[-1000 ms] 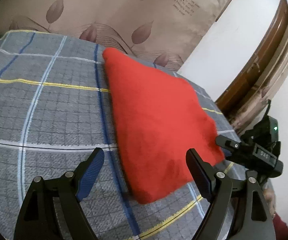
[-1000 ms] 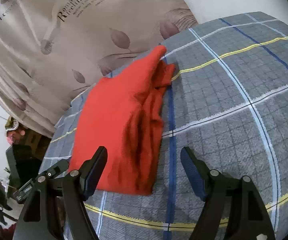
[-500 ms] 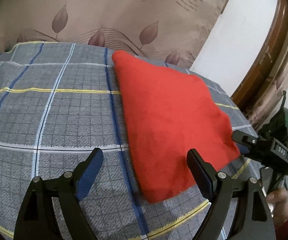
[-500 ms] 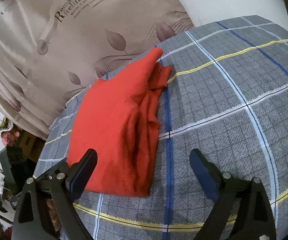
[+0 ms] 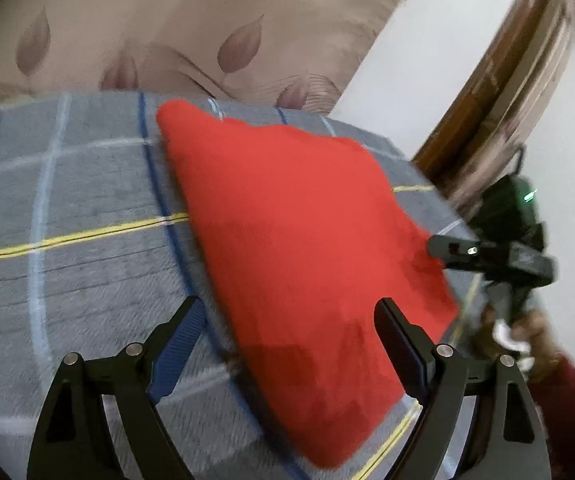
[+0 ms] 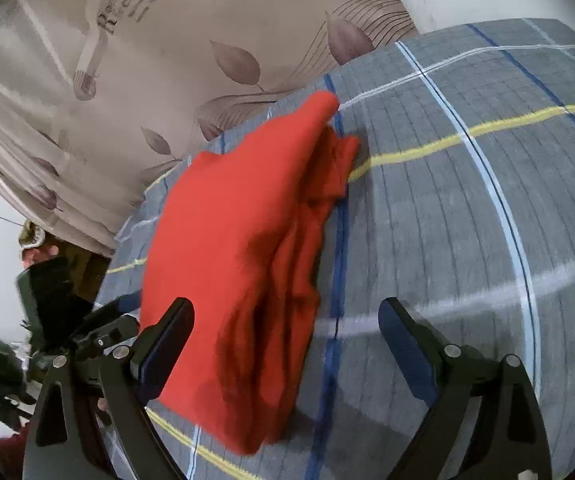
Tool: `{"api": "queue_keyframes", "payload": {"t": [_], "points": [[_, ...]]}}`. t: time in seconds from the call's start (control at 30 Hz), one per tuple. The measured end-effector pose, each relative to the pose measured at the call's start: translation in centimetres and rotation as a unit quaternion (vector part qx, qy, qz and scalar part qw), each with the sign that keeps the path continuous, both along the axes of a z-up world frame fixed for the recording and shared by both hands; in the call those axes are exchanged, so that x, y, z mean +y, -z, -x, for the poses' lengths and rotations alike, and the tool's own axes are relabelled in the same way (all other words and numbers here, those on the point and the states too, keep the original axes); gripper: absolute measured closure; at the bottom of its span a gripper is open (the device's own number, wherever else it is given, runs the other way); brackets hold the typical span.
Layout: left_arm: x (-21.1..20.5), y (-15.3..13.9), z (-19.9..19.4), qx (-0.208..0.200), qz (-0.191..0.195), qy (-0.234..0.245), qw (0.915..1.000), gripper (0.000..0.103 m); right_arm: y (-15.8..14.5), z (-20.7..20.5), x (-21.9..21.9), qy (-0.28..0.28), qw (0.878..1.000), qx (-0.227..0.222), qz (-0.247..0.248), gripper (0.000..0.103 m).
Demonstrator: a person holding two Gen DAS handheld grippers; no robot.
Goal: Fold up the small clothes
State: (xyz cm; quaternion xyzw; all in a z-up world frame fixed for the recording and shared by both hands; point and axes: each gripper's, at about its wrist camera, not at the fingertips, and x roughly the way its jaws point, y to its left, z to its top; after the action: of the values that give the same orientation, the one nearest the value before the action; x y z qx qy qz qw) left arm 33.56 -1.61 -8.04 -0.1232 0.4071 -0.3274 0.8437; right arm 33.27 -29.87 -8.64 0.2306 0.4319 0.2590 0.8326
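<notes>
A folded red garment [image 5: 295,232] lies flat on a bed covered in grey plaid [image 5: 87,200]. My left gripper [image 5: 287,308] is open just above the garment's near corner, and the cloth shows between the jaws without touching the pads. In the right wrist view the same garment [image 6: 239,240] shows rumpled layered edges along its right side. My right gripper [image 6: 285,306] hovers open over its near end, holding nothing. One finger of the right gripper [image 5: 455,250] reaches the cloth's right edge in the left wrist view.
A beige leaf-print curtain [image 5: 167,20] hangs behind the bed, with a wooden door frame [image 5: 487,80] at the right. A person's hand [image 5: 535,328] and red sleeve [image 5: 567,400] hold the right gripper. The plaid cover [image 6: 467,200] stretches wide to the garment's right.
The right gripper's jaws have spread wider. Both grippers have shifted, and the garment now looms larger and nearer in both views. Nothing was grasped.
</notes>
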Motion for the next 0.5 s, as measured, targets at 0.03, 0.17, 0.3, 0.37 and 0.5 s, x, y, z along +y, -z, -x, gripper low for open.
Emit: {"api": "queue_keyframes", "payload": {"t": [0.03,0.17,0.3,0.37,0.5], "points": [[0.2,0.4,-1.0,0.02,0.023,0.013,0.9994,0.016,-0.1,-0.8,0.0,-0.011,1.0,0.004,-0.003,0.011],[0.0,1.6,-3.8,0.061,0.062,0.047,0.9951,0.016,0.1,-3.2,0.4,-0.052,0.998,0.019,-0.011,0.011],[-0.1,1.7,-6.2,0.079,0.104,0.077,0.9884,0.016,0.1,-5.0,1.2,-0.092,0.995,0.031,-0.03,0.01],[-0.3,1.7,-7.0,0.084,0.11,0.086,0.9866,0.016,0.2,-5.7,2.0,-0.118,0.992,0.032,-0.037,0.01],[-1.1,1.5,-7.8,0.085,0.104,0.105,0.9853,0.016,0.3,-6.8,3.3,-0.15,0.987,0.03,-0.047,0.01]]}}
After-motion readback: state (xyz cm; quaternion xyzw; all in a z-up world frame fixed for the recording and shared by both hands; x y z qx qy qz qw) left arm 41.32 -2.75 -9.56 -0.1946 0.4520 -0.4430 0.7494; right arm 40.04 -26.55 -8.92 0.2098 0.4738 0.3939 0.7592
